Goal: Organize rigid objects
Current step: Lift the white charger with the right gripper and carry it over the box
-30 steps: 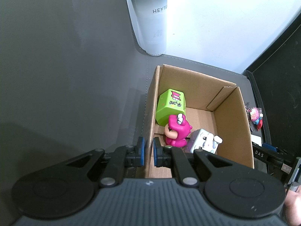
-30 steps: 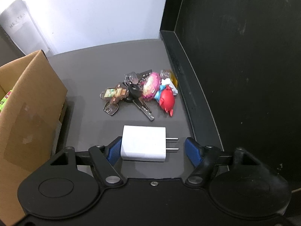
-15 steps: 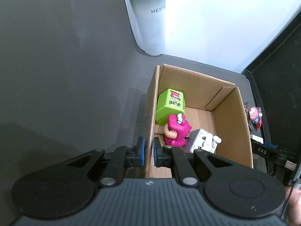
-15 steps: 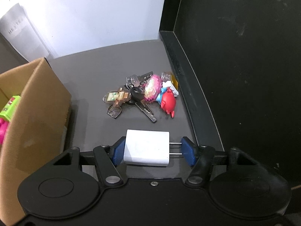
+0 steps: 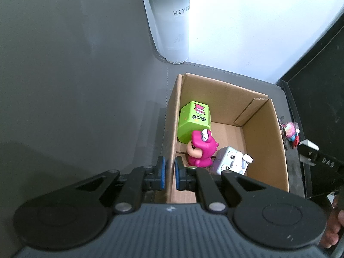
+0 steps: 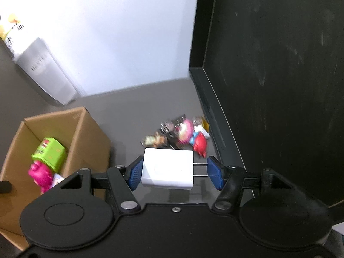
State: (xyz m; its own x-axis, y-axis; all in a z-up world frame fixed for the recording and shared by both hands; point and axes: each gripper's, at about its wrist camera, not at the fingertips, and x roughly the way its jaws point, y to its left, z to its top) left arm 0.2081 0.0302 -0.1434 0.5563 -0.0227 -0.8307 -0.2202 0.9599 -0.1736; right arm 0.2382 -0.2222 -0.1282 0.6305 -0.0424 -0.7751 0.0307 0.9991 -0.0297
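Charger (image 6: 168,171) up off the grey tabletop (image 6: 137,107) now, clamped in the right gripper (image 6: 174,173): left pad flat on the white body, right pad against the tips of the two prongs. Down on the surface a second ago with the right pad standing clear of the prongs; jaws just closing in since then, and now gripping across its length. Sits higher in the right wrist view than before, covering the near edge of the keychain pile (image 6: 178,134), with far more of the cardboard box (image 6: 86,137) showing at left.

Left gripper (image 5: 168,173) unchanged, pinched shut on the box's near-left wall, one blue pad outside, one inside. Same contents as before: green cube (image 5: 194,121) toward the left wall, pink figure (image 5: 201,149) in front of it, white cube toy (image 5: 231,160) beside that.

Hard to read: keychain pile smeared by motion blur, individual keys and charms not separable. Cup (image 5: 172,21) cut off at the top edge in the left wrist view, lettering only partly legible. Pink figure and white toy half hidden behind the right gripper's body in its own view. Box's near end lost under the left gripper housing. Sliver of a hand (image 5: 334,225) at the far right edge.
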